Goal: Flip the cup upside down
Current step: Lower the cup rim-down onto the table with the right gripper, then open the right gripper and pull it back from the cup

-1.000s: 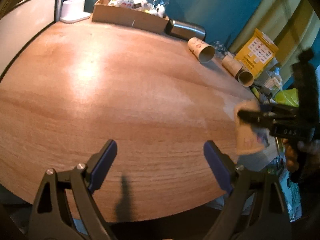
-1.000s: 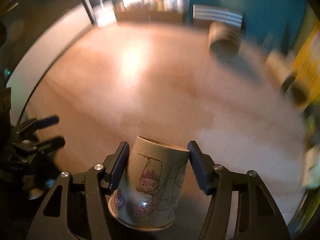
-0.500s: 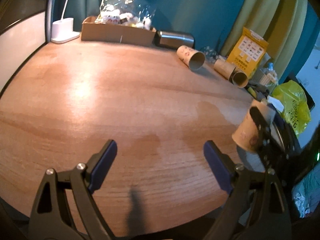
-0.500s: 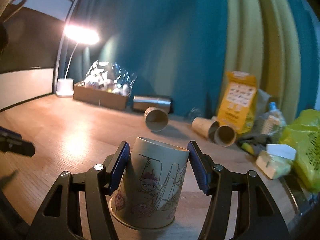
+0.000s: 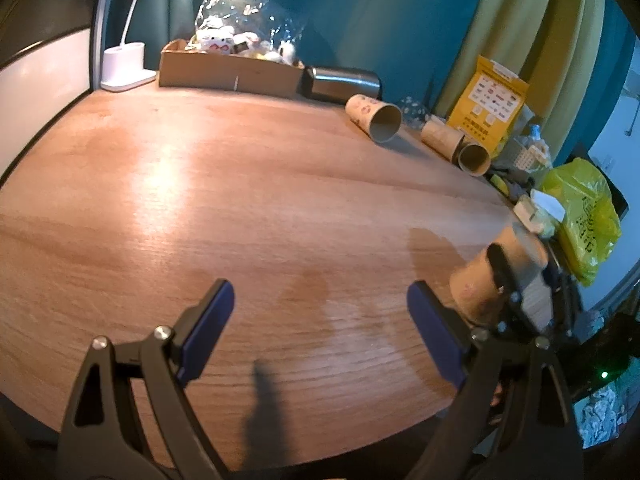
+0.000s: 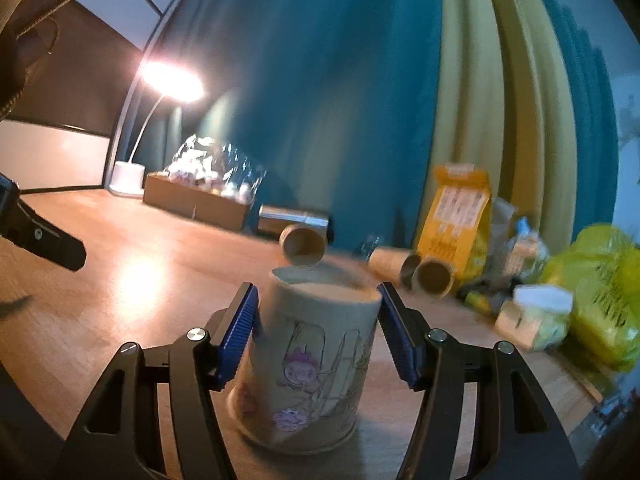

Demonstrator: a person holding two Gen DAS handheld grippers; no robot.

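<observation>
A brown paper cup with cartoon drawings [image 6: 308, 364] stands upside down, rim down, on the wooden table [image 6: 120, 264]. My right gripper [image 6: 318, 336] stands around it, its blue pads slightly off the cup's sides. In the left wrist view the same cup [image 5: 500, 272] is at the table's right edge with the right gripper [image 5: 520, 280] around it. My left gripper [image 5: 320, 332] is open and empty above the table's near edge.
Three more paper cups lie on their sides at the back right [image 5: 376, 118] [image 5: 440, 138] [image 5: 474, 158]. A cardboard box of toys [image 5: 228, 68], a metal flask [image 5: 344, 82], a lamp base [image 5: 124, 66], a yellow pouch [image 5: 494, 100] and a yellow bag [image 5: 584, 216] line the far and right edges.
The right gripper has tilted level and lowered the cup onto the table rim down. Its pads have parted slightly from the cup. The left gripper has stayed open.
</observation>
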